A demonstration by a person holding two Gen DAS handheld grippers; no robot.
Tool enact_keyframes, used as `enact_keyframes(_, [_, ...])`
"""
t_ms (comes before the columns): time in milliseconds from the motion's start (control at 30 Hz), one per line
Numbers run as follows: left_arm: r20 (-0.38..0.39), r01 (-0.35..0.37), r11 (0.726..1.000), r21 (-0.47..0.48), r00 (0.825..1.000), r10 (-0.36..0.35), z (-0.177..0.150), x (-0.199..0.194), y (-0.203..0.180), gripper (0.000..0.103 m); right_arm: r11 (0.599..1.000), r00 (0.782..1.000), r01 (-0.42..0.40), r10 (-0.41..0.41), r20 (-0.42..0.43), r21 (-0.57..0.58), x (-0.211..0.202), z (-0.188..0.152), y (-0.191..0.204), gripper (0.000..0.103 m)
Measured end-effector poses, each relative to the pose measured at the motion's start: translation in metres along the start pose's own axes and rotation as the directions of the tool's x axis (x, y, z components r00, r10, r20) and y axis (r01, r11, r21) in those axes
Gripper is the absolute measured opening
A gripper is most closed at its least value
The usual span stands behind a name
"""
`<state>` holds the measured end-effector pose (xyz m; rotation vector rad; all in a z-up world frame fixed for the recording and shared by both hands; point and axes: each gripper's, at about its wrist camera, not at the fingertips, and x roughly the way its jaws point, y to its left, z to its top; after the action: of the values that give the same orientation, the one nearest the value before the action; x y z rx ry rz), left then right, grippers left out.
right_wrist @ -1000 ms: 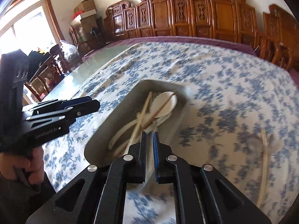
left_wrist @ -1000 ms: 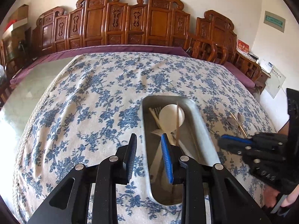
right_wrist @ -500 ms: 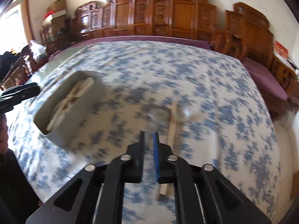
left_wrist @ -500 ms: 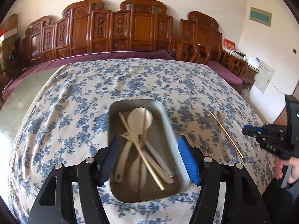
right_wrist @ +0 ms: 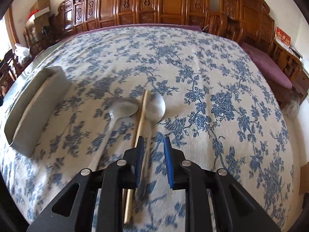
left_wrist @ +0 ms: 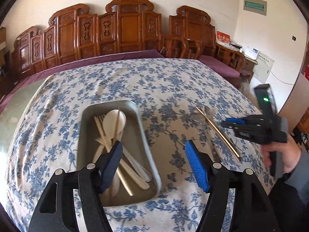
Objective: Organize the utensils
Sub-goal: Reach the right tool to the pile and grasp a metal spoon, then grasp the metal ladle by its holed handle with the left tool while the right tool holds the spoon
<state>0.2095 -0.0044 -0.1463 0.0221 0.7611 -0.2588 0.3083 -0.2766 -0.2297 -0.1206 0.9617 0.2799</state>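
Observation:
A grey metal tray (left_wrist: 148, 154) lies on the blue floral tablecloth and holds several pale spoons, forks and chopsticks (left_wrist: 114, 127). My left gripper (left_wrist: 153, 162) is open wide, empty, above the tray's near right corner. To the right lie two metal spoons (right_wrist: 156, 106) (right_wrist: 123, 108) with a wooden chopstick (right_wrist: 142, 114) between them. My right gripper (right_wrist: 153, 155) is open a little, empty, just above the right spoon's handle and the chopstick. It shows in the left wrist view (left_wrist: 229, 122). The tray shows at the left of the right wrist view (right_wrist: 38, 104).
The tablecloth (right_wrist: 193, 67) covers a large table. Carved wooden chairs (left_wrist: 127, 29) line the far side and right. The right edge of the table (right_wrist: 289, 135) drops off near a purple cushion (right_wrist: 270, 67).
My left gripper has opened wide and shifted right over the tray's edge. My right gripper swung from the tray to the spoons and chopstick and opened slightly.

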Motion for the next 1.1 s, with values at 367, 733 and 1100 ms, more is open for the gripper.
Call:
enact_keyframes(367, [-0.038, 0.056, 0.998, 0.014, 0.998, -0.055, -0.002, 0.012, -0.032, 0.065, 0.999, 1.0, 0.001, -0.002, -0.031, -0.036, 0.01, -0.002, 0.006, 0.023])
enact_keyframes(733, [-0.045, 0.014, 0.999, 0.051, 0.999, -0.012, -0.005, 0.017, -0.044, 0.065, 0.998, 0.998, 0.019, -0.023, -0.055, -0.062, 0.006, -0.006, 0.0, 0.005])
enact_keyframes(1100, [-0.091, 0.028, 0.997, 0.069, 0.996, -0.022, -0.012, 0.033, -0.061, 0.065, 0.999, 0.998, 0.022, -0.024, -0.057, -0.042, 0.002, -0.009, -0.016, 0.004])
